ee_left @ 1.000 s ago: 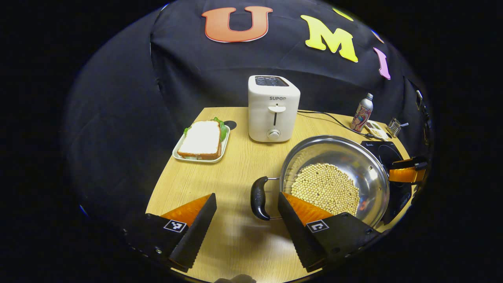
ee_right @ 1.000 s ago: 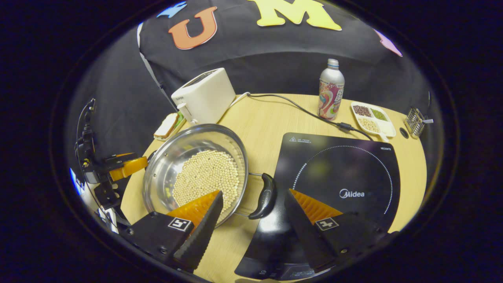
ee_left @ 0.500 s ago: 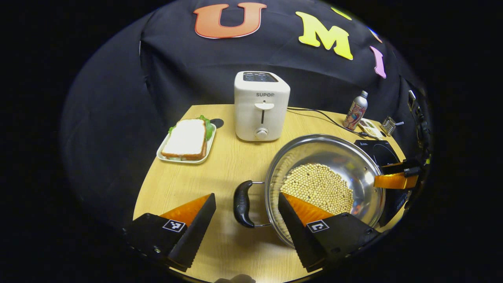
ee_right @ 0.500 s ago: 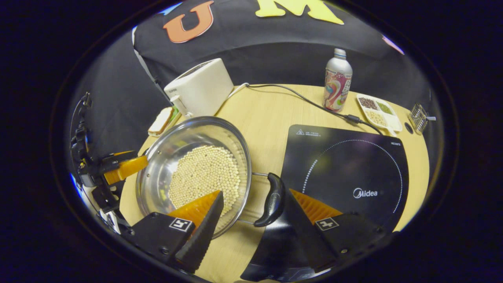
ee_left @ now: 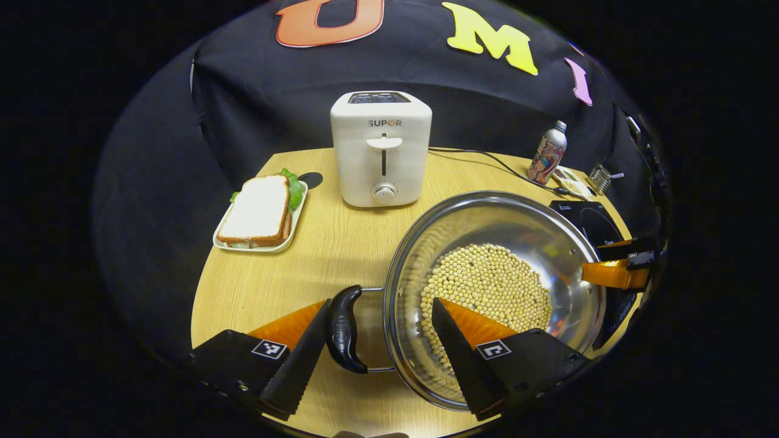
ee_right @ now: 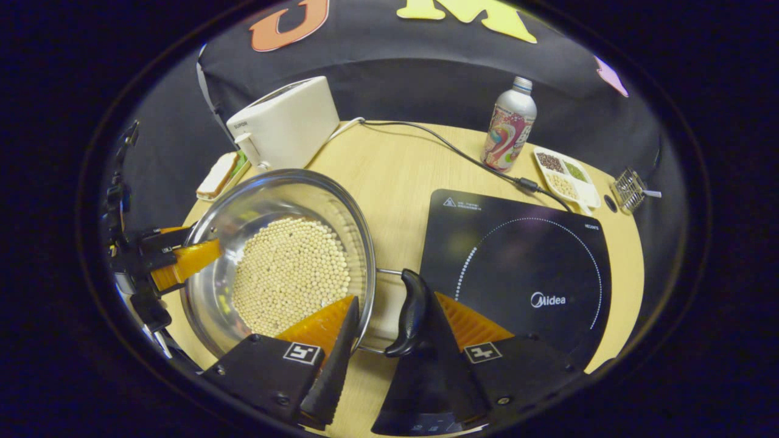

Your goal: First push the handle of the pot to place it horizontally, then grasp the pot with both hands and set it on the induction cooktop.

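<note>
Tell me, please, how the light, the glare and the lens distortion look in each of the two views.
Left gripper view: the pot wall carries bright reflections, the toaster is sharp, and the table edge bows from the fisheye. Right gripper view: the induction cooktop shows soft glare on its glossy top, and the bottle leans with the lens curve.

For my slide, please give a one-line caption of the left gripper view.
Open left tongs straddle the pot's near handle; beans inside, toaster behind.
</note>
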